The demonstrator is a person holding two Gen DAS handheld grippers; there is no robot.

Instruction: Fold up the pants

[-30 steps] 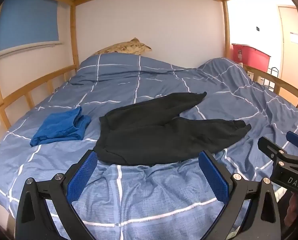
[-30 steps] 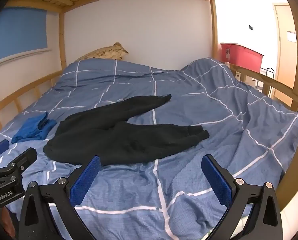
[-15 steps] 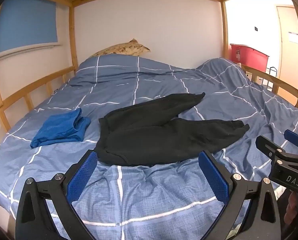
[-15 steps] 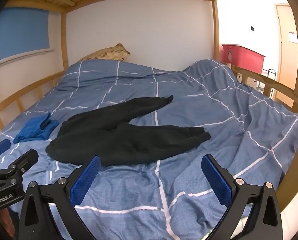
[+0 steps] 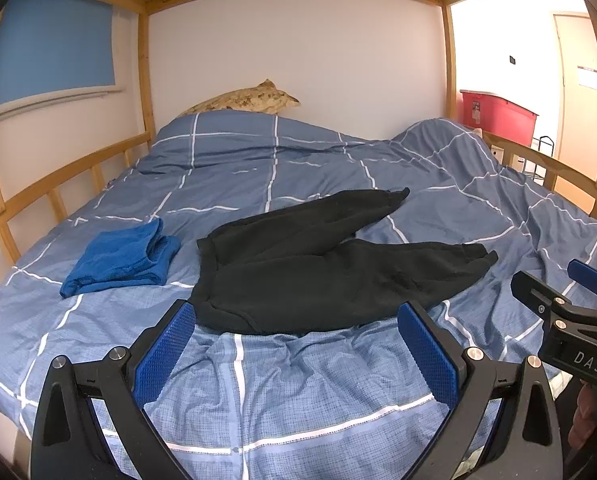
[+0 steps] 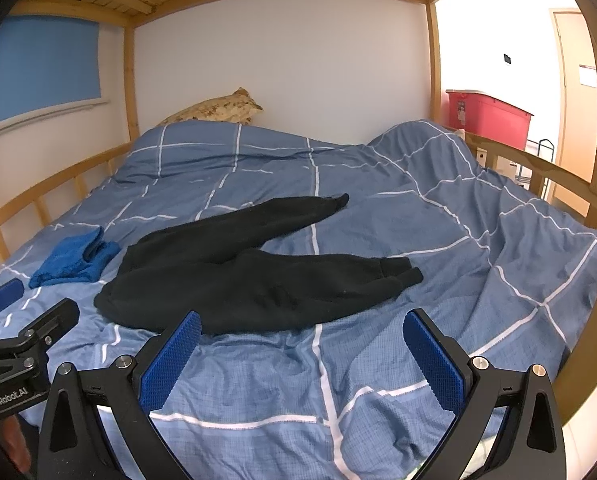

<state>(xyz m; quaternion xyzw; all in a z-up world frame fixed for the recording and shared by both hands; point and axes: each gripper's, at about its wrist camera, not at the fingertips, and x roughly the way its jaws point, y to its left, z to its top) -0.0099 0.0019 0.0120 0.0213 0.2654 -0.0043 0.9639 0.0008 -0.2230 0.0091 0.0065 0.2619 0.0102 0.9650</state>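
Nothing moved; black pants (image 5: 330, 268) lie legs splayed.

Matt black fleecy cloth pants (image 5: 322, 268); crinkled woven duvet (image 5: 298, 392); bare wooden bed frame (image 5: 74, 178); textured blue pads (image 5: 164, 356); glossy red plastic bin (image 5: 498, 118).

Black sweatpants (image 5: 318, 276) lie unfolded and flat on the blue checked bed (image 5: 258, 172), waistband at the near left, both cuffed legs splayed toward the right, one angling farther away than the other.
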